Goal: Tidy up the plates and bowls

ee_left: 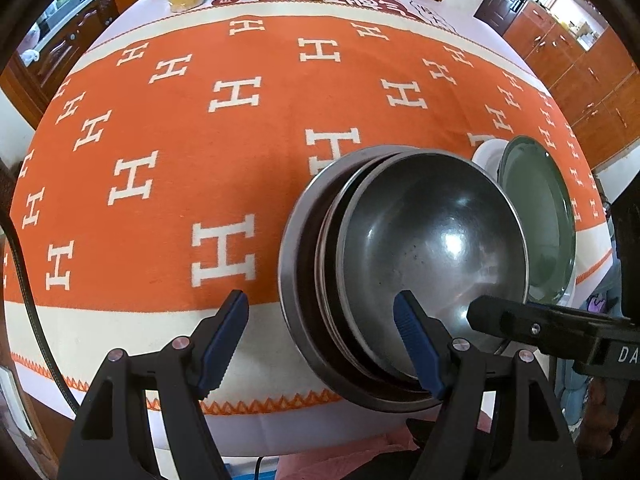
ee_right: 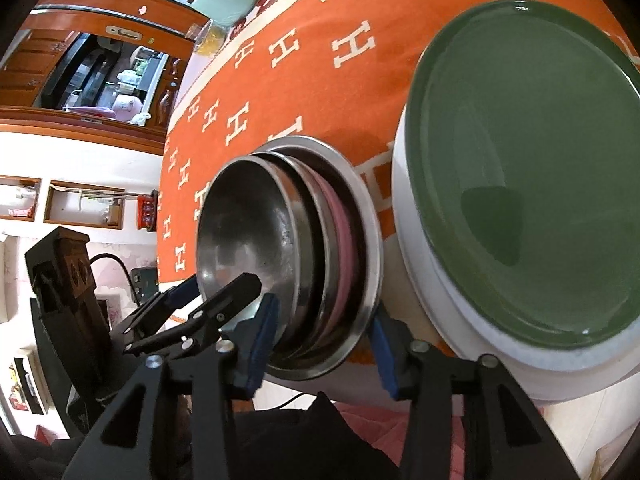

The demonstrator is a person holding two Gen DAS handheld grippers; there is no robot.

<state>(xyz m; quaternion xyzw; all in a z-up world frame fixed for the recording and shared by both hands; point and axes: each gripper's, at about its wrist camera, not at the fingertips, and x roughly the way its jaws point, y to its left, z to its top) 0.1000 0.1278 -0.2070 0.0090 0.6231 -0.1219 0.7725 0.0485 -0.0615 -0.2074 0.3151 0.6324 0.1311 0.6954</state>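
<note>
Steel on steel: the nested stack of metal bowls [ee_left: 404, 264] sits on the orange tablecloth [ee_left: 180, 160] near my edge of the table, a pink dish [ee_right: 344, 252] sandwiched among them. Just beside it, the green plate [ee_right: 524, 184] rests on a white bowl [ee_right: 432, 280], so I judge like is being gathered with like. My right gripper [ee_right: 320, 344] straddles the stack's near rim, fingers wide, gripping nothing. My left gripper [ee_left: 324, 340] is also spread wide, one pad [ee_left: 416, 344] over the top bowl's rim, the other out over the cloth, probably to steady the stack.
</note>
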